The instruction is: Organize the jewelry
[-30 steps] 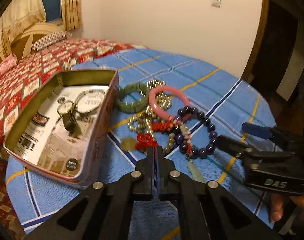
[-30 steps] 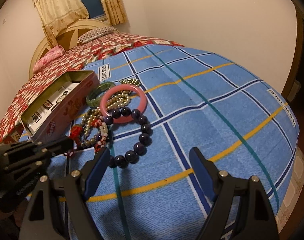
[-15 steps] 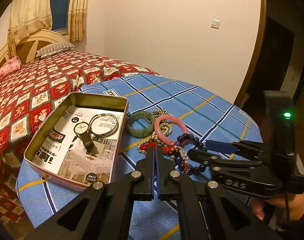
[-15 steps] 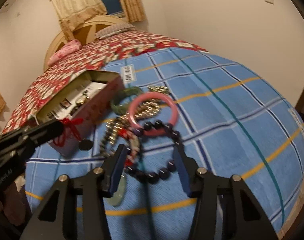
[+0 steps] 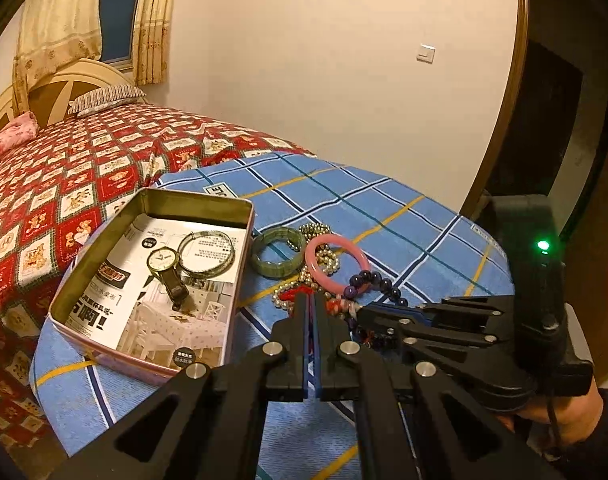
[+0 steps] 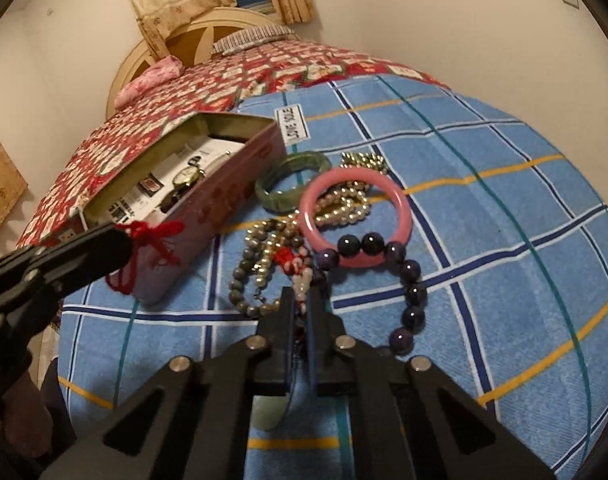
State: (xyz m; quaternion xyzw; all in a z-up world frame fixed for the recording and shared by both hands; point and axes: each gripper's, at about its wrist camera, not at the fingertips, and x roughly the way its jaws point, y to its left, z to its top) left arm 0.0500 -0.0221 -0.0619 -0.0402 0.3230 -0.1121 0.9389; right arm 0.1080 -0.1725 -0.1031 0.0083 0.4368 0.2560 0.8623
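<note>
Blue plaid tablecloth [image 5: 384, 216] carries the open tin [image 5: 104, 256], already holding a watch [image 5: 164, 262] and a thin bangle [image 5: 206, 248]. Left outside, in a heap just beside the tin: green bangle [image 6: 292, 178], pink bangle [image 6: 354, 220], purple bead bracelet [image 6: 408, 280], pearl strands [image 6: 344, 204]. Left gripper [image 6: 124, 240] clenched on a red cord [image 6: 156, 240]; right gripper [image 6: 300, 308] clamped on a red-and-white beaded strand [image 6: 300, 276]. Mostly unfinished.

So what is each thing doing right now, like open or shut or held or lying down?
Tin box: open, no lid.
Watch: lying in the tin.
Thin bangle: lying in the tin.
Left gripper: shut on red cord.
Right gripper: shut on a beaded strand.
Pink bangle: flat on the cloth.
</note>
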